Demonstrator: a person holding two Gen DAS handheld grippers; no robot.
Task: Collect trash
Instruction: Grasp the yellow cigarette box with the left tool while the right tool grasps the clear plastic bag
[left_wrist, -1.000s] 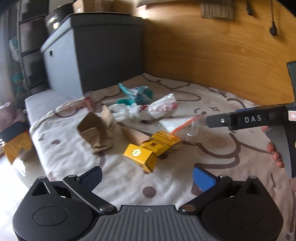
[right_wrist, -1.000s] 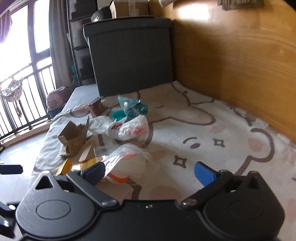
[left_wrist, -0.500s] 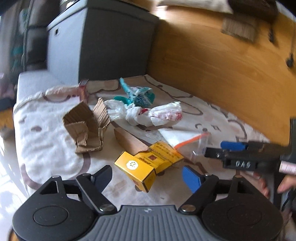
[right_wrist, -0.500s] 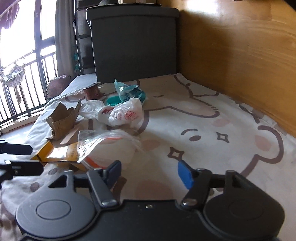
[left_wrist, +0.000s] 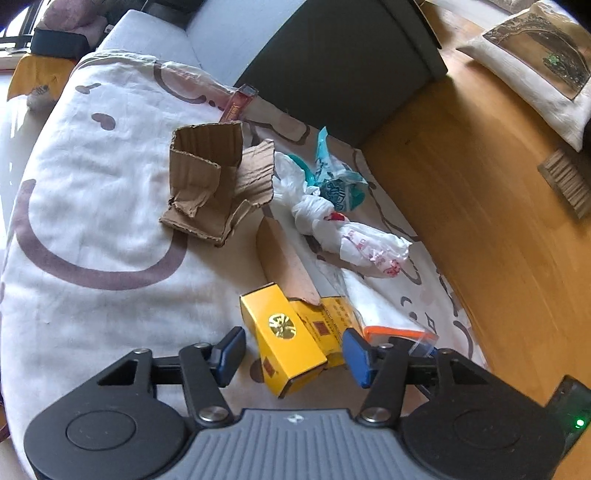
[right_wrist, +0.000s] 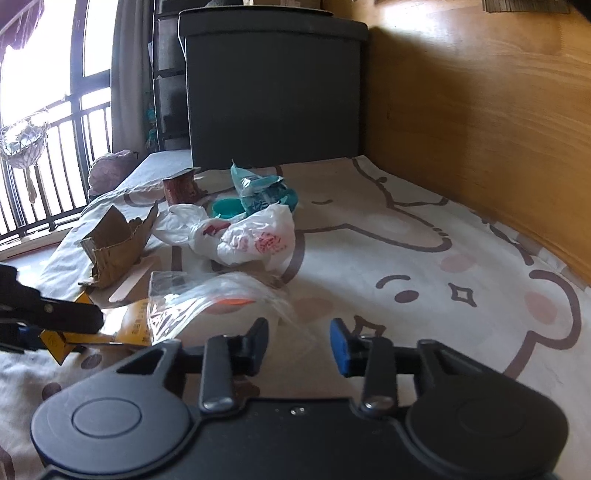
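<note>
Trash lies on a bed sheet with a bear print. My left gripper (left_wrist: 293, 356) is open with its pads on either side of a yellow box (left_wrist: 286, 341), not closed on it. Beyond it lie a torn cardboard piece (left_wrist: 214, 184), a flat cardboard strip (left_wrist: 286, 258), a crumpled white plastic bag (left_wrist: 347, 236) and a teal wrapper (left_wrist: 338, 182). My right gripper (right_wrist: 299, 345) is open, just over the edge of a clear zip bag (right_wrist: 218, 302) with an orange strip. The left gripper's finger (right_wrist: 55, 314) shows at the left of the right wrist view.
A dark storage box (right_wrist: 273, 92) stands at the head of the bed. A wooden wall panel (right_wrist: 480, 129) runs along the right side. A brown snack wrapper (left_wrist: 238, 105) lies near the box. A balcony railing (right_wrist: 44, 166) is at the left, past the bed edge.
My left gripper has moved down and forward until its pads flank the yellow box. My right gripper has lowered towards the clear zip bag and narrowed its opening.
</note>
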